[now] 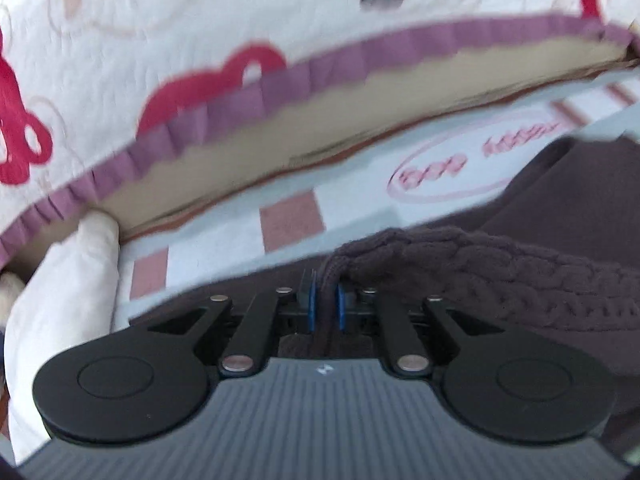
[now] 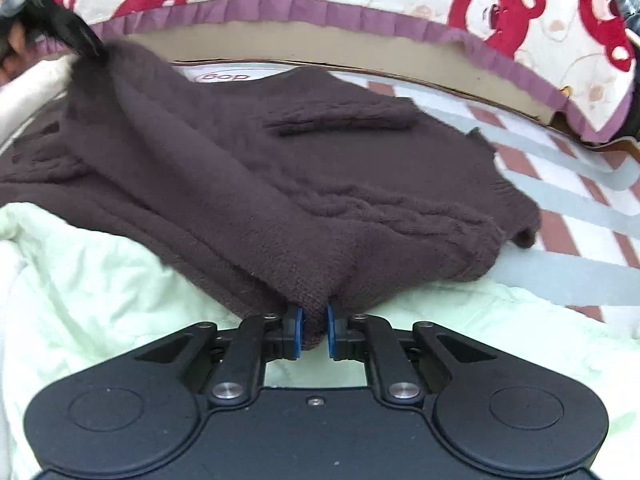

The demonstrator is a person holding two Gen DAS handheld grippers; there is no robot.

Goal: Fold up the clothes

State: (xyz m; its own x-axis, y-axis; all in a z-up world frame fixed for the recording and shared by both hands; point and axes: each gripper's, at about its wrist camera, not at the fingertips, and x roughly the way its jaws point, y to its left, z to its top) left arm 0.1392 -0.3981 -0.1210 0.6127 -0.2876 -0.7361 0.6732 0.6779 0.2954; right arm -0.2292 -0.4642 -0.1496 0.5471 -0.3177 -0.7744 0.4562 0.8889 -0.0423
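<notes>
Both claws were clamped on the dark brown knit sweater [image 2: 248, 168], the left claw [image 1: 326, 304] pinching a bunched cable-knit edge and the right claw [image 2: 313, 332] gripping a fold, while the garment lay spread across the checked bed sheet [image 2: 560, 200] and pale green quilt [image 2: 100, 280].

Lighting: bright, diffuse and even in both views; no glare. Left wrist view: heavy motion smear above the left gripper [image 1: 325, 300]; the lettering on the checked sheet [image 1: 440, 172] is unreadable. Right wrist view: sharper; knit on the dark sweater [image 2: 280, 184] resolves, with blur toward the corners. Fisheye bowing curves the purple frill [image 2: 320, 10] above it.
</notes>
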